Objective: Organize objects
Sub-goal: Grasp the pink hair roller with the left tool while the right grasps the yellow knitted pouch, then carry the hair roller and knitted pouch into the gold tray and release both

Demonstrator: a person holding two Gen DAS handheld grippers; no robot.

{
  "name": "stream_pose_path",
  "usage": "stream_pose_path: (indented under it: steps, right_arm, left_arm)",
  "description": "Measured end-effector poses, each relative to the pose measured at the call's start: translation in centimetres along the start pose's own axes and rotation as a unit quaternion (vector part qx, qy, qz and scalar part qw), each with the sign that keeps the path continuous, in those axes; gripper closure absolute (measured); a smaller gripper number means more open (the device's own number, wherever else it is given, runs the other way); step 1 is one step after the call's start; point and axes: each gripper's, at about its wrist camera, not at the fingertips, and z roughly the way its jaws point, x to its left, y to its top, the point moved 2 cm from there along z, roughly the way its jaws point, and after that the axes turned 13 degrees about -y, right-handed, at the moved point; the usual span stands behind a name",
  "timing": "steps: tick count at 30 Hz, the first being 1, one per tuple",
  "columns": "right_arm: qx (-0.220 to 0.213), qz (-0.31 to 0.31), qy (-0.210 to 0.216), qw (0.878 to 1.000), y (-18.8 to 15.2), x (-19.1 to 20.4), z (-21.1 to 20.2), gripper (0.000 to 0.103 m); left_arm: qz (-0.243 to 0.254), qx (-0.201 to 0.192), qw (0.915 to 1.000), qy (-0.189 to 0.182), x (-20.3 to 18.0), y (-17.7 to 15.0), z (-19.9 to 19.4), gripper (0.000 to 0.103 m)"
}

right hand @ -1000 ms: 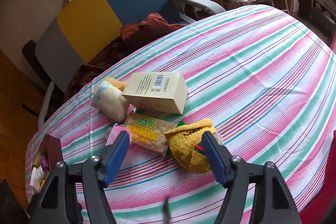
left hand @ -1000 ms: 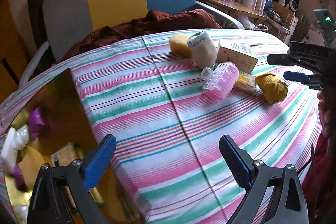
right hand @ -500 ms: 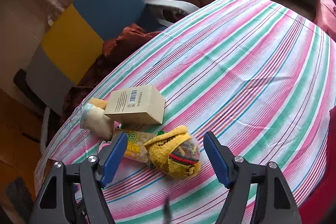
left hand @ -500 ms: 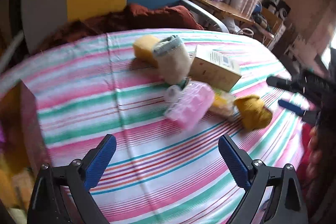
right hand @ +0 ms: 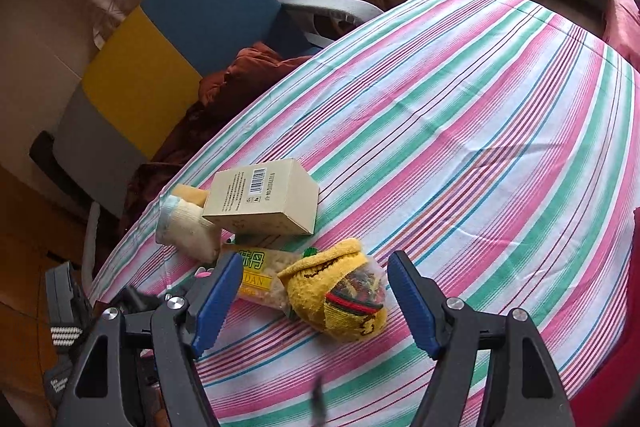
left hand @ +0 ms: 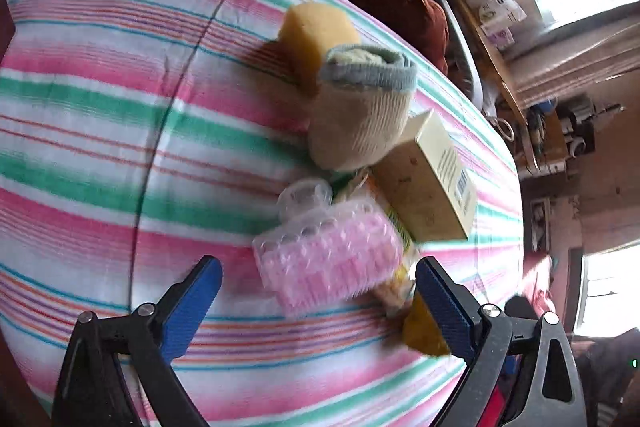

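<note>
The left claw [left hand: 318,291] has swung away from the gold box it was near a second ago and has come in close to the pile on the striped table [left hand: 100,115]. Its two blue fingers stand wide apart, with nothing between them yet, and the pink brush [left hand: 328,263] lies just in front of the gap. I think the brush is the next thing to be picked up and carried to that box (the box is out of view now).

The right claw [right hand: 314,301] has backed off a little from the pile. Its fingers are also wide apart and empty, and the yellow sock [right hand: 336,291] sits on the cloth between them.

Counting the pile: one pink brush, one yellow sponge [left hand: 316,35], one cream sock [left hand: 360,111], one yellow sock, one card box [right hand: 262,203], and one snack bag [right hand: 260,277]. That makes six things, all touching or nearly touching. All six lie on the table, so most of the tidying is not done yet.
</note>
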Motion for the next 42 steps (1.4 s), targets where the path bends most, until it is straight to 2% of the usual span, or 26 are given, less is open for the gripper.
stream_pose_path:
  steps: [3,6,7,10,18,25,27,28,35,42]
  right_arm:
    - [0.003,0.001,-0.004,1.000,0.0,-0.1,0.2,0.027]
    - [0.012,0.002,-0.016,1.000,0.1,-0.2,0.8,0.027]
    - [0.017,0.004,-0.018,1.000,0.1,-0.4,1.0,0.027]
    - [0.031,0.009,-0.026,0.999,0.0,-0.7,1.7,0.027]
    - [0.062,-0.022,-0.050,0.997,-0.6,0.0,3.2,0.027]
    - [0.090,-0.059,-0.074,0.991,-1.6,0.9,4.4,0.027]
    - [0.090,-0.065,-0.080,0.991,-1.8,1.0,4.4,0.039]
    - [0.088,-0.066,-0.078,0.991,-1.8,1.0,4.3,0.050]
    - [0.074,-0.079,-0.083,0.991,-2.0,1.3,3.7,0.053]
    - [0.059,-0.072,-0.060,0.994,-1.6,1.6,2.9,0.053]
  left_arm:
    - [0.005,-0.006,0.9999,0.010,-0.4,0.2,0.3,0.007]
    - [0.048,-0.008,0.9983,0.031,-0.8,-0.2,0.5,0.025]
    - [0.063,-0.009,0.9973,0.038,-0.7,-0.4,0.4,0.027]
    - [0.089,-0.008,0.9957,0.022,-0.4,-1.1,-0.1,0.028]
    - [0.177,0.005,0.9836,0.037,0.4,-4.3,-2.2,0.028]
    - [0.281,0.016,0.9568,0.072,1.5,-8.7,-4.7,0.028]
    - [0.306,0.015,0.9487,0.078,1.8,-9.9,-5.1,0.028]
    - [0.313,0.015,0.9464,0.077,2.0,-10.0,-5.2,0.028]
    - [0.327,0.013,0.9406,0.090,1.4,-9.3,-3.2,0.028]
    - [0.350,0.003,0.9323,0.093,1.5,-9.8,-3.3,0.028]
